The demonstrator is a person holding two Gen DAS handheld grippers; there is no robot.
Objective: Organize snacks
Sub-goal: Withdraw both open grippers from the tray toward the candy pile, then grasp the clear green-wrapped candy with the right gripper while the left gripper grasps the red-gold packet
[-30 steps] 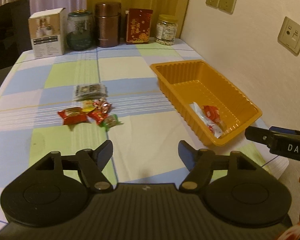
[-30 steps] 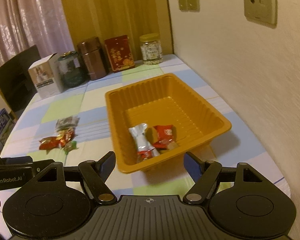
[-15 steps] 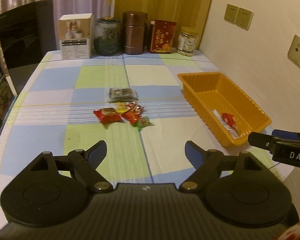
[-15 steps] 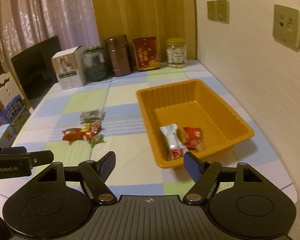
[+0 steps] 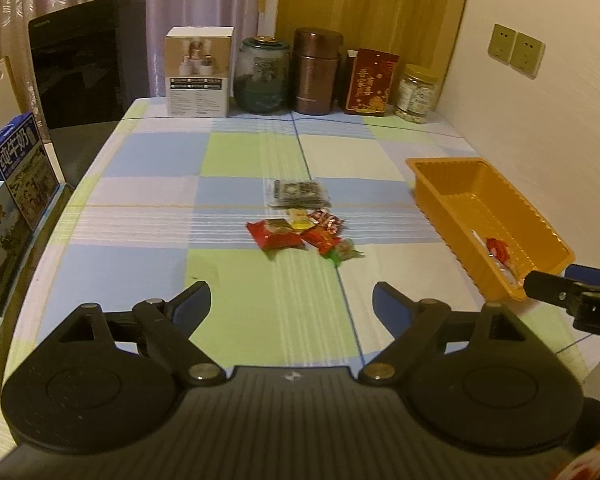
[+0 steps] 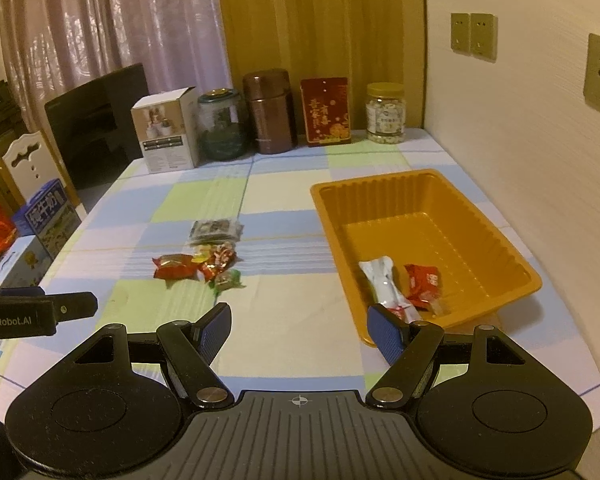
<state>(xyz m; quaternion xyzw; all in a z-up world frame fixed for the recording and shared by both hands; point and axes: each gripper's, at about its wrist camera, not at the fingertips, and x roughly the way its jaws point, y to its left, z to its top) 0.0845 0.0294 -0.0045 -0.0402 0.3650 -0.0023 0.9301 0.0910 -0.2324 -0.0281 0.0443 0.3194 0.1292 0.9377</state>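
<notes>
**Now both claws hang empty, two snacks in the tray**

Now the left claw (image 5: 292,300) sits farther back from the tabletop (image 5: 240,160) than a second ago, so more of the checked cloth shows. Its jaws are opening, with nothing between them. The right claw (image 6: 299,326) has also pulled back from the orange tray (image 6: 500,236); its jaws stand apart as before, gripping nothing. I judge that a drop-off is done and the next pick is due.

The tray lies on the right side of the tabletop, near the wall. It holds a white wrapped bar (image 6: 384,280) and a red packet (image 6: 422,284) touching it, both at the near end; the far end is bare.

The loose snack pile (image 5: 304,232) waits mid-tabletop, well apart from the tray: a dark flat packet (image 5: 298,194) farthest, a red pouch (image 5: 276,234) on the left, small red and yellow wrappers, and a green candy (image 5: 342,250) nearest.
</notes>
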